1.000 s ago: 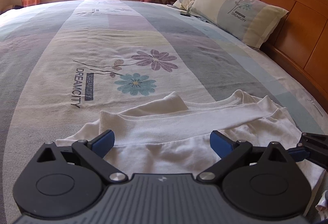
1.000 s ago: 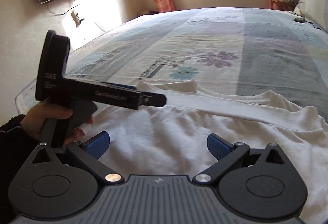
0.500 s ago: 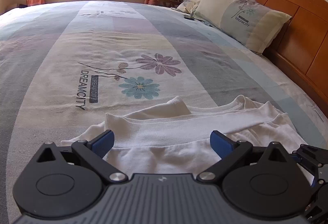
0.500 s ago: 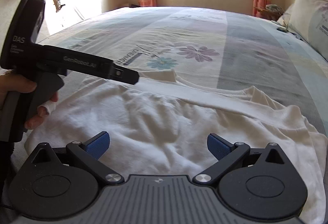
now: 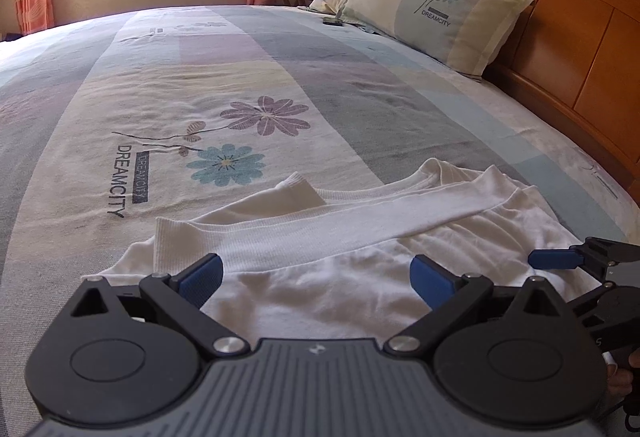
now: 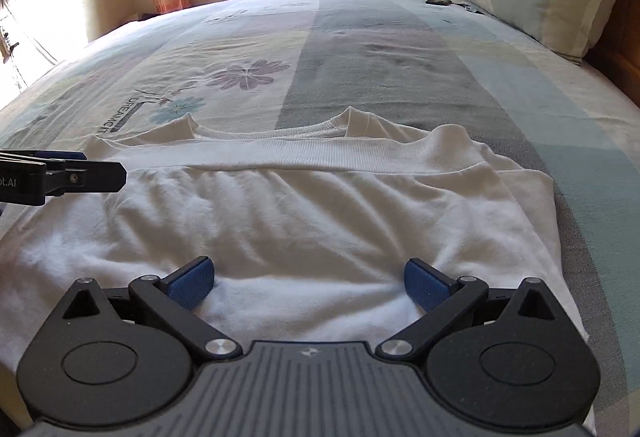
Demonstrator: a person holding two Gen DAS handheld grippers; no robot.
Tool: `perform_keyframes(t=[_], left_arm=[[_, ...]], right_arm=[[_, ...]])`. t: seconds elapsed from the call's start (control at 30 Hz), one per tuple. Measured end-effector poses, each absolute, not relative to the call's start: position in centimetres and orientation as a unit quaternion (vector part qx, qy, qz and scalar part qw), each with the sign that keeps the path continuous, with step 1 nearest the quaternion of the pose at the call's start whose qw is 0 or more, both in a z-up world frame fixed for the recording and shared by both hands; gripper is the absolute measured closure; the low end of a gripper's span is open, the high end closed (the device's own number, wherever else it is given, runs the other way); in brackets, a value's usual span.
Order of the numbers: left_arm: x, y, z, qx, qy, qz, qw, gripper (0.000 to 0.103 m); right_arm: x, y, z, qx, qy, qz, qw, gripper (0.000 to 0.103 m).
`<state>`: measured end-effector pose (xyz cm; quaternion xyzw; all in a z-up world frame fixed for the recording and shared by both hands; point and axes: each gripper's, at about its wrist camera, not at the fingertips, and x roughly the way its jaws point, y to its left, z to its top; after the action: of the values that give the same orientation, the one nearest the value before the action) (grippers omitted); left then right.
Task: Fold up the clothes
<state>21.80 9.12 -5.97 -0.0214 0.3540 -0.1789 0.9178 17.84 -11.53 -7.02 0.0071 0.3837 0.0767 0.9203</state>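
Note:
A white long-sleeved top [image 6: 320,205] lies flat on the bed, a sleeve folded across its chest below the neckline; it also shows in the left wrist view [image 5: 340,237]. My left gripper [image 5: 316,277] is open and empty just above the garment's near left part. My right gripper [image 6: 308,283] is open and empty over the garment's near edge. The left gripper's side shows at the left of the right wrist view [image 6: 64,173]. The right gripper's blue pad pokes in at the right of the left wrist view [image 5: 560,259].
The bed [image 5: 240,85] has a striped flowered sheet marked DREAMCITY. Pillows [image 5: 436,17] lean on a wooden headboard [image 5: 580,29] at the right. A small dark object [image 5: 333,23] lies near the pillows. A window and curtains are at the far wall.
Both grippers have shifted to the right over the garment and the views have swung toward the headboard. Both stay open. The garment has not moved.

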Motion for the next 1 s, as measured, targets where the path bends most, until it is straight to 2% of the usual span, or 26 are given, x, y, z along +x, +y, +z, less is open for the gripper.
perform_keyframes(t=[0.23, 0.37, 0.67, 0.87, 1.0], left_arm=[[19.7, 13.4, -4.0, -0.109, 0.361, -0.198, 0.905, 0.003], [18.4, 16.3, -3.6, -0.136, 0.359, -0.172, 0.907, 0.003], [18.6, 20.7, -5.8, -0.233, 0.4, -0.147, 0.874, 0.003], [18.8, 20.3, -5.7, -0.233, 0.404, -0.142, 0.873, 0.003], [18.8, 20.9, -5.8, -0.237, 0.41, -0.144, 0.869, 0.003]], right_arm=[[17.8, -11.0, -7.2, -0.009, 0.386, 0.069, 0.92, 0.0], [18.0, -11.1, -6.0, -0.003, 0.416, 0.076, 0.906, 0.0], [12.7, -10.9, -4.9, 0.018, 0.397, 0.13, 0.908, 0.0], [11.8, -7.8, -2.7, 0.07, 0.369, 0.259, 0.89, 0.0], [12.2, -1.9, -2.0, 0.01, 0.349, 0.358, 0.866, 0.0]])
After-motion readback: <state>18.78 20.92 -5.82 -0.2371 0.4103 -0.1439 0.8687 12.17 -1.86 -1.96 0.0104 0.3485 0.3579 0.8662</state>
